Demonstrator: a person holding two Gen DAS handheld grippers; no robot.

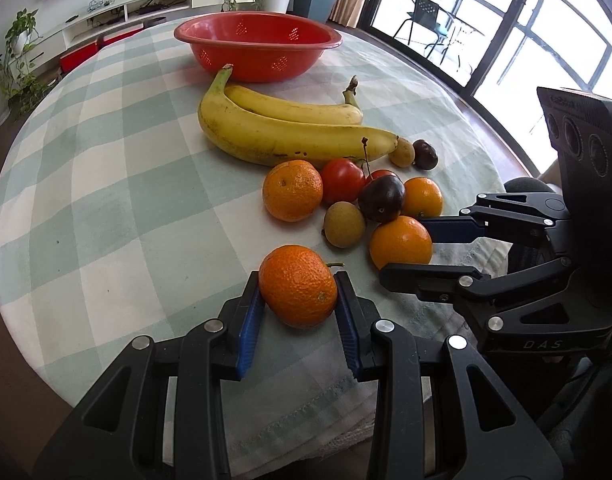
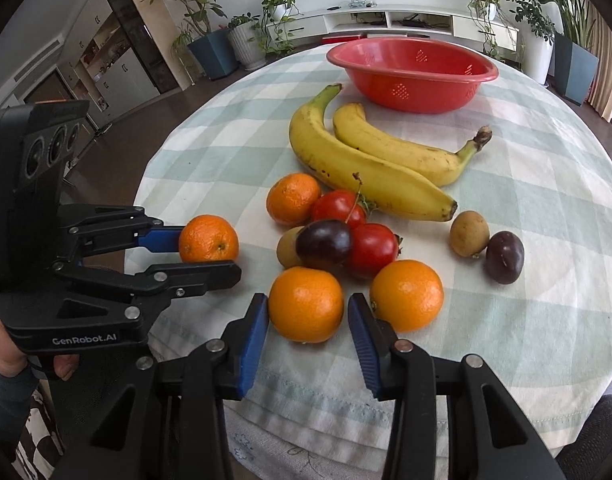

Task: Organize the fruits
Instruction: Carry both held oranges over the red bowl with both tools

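Observation:
My left gripper [image 1: 297, 280] is shut on a bumpy orange [image 1: 297, 286] near the table's front edge, both blue pads pressed to its sides. To its right, my right gripper [image 2: 309, 300] is shut on a smoother orange [image 2: 306, 304] at the near edge of the fruit pile. Each wrist view also shows the other gripper: the right gripper [image 1: 404, 248] around its orange [image 1: 400, 242], the left gripper [image 2: 209, 254] around its own orange [image 2: 208, 239]. A red perforated bowl [image 1: 330, 42] [image 2: 490, 74] stands empty at the far side.
Two bananas [image 2: 366, 176] lie between the pile and the bowl. The pile holds two more oranges [image 2: 406, 294], two tomatoes [image 2: 372, 248], a dark plum [image 2: 324, 242] and a brown fruit. Another brown fruit [image 2: 469, 233] and a dark fruit [image 2: 504, 257] lie apart. A checked cloth [image 1: 105, 200] covers the round table.

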